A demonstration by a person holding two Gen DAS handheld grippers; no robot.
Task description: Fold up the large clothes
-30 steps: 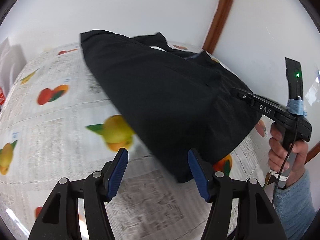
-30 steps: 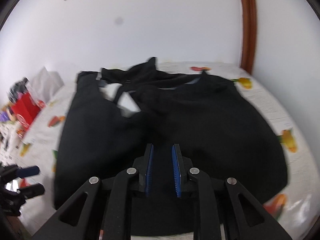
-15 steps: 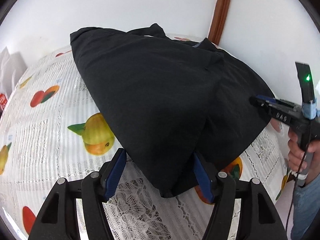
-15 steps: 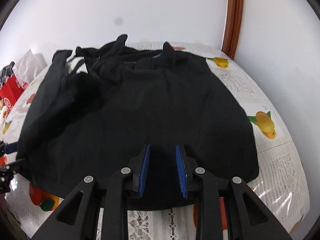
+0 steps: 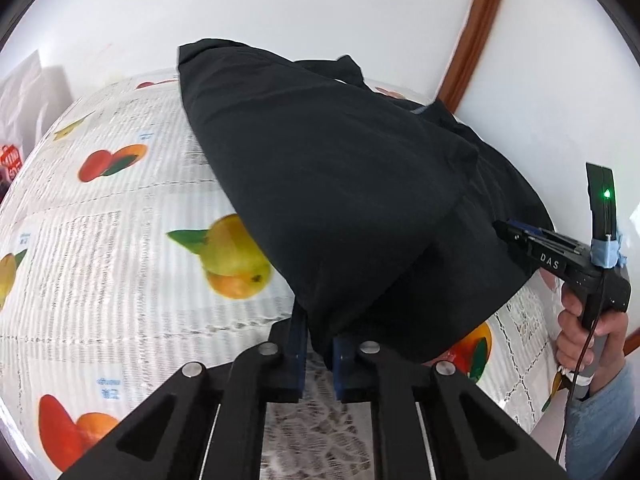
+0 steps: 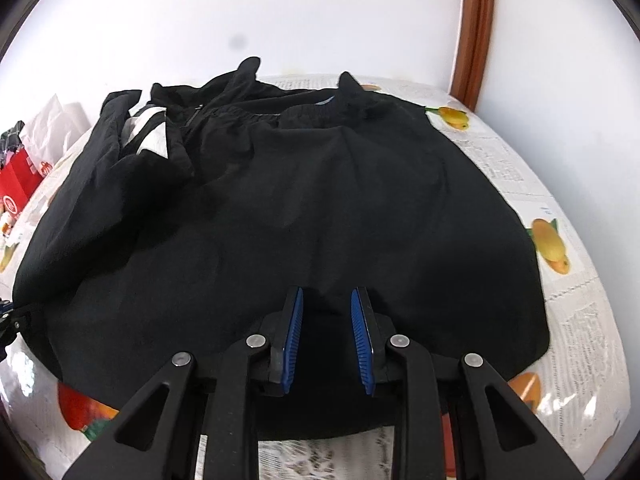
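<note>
The left gripper [image 5: 319, 350], wide open half a second back, now clamps the near corner of the black garment [image 5: 344, 184] at six o'clock, so a fold looks ready to begin. The right gripper [image 6: 327, 334] stays part-open over the near hem at six o'clock; whether cloth is pinched, I cannot tell. The garment lies spread across the fruit-print tablecloth [image 5: 104, 208]. Seen at three o'clock, the right gripper reads "DAS".
</note>
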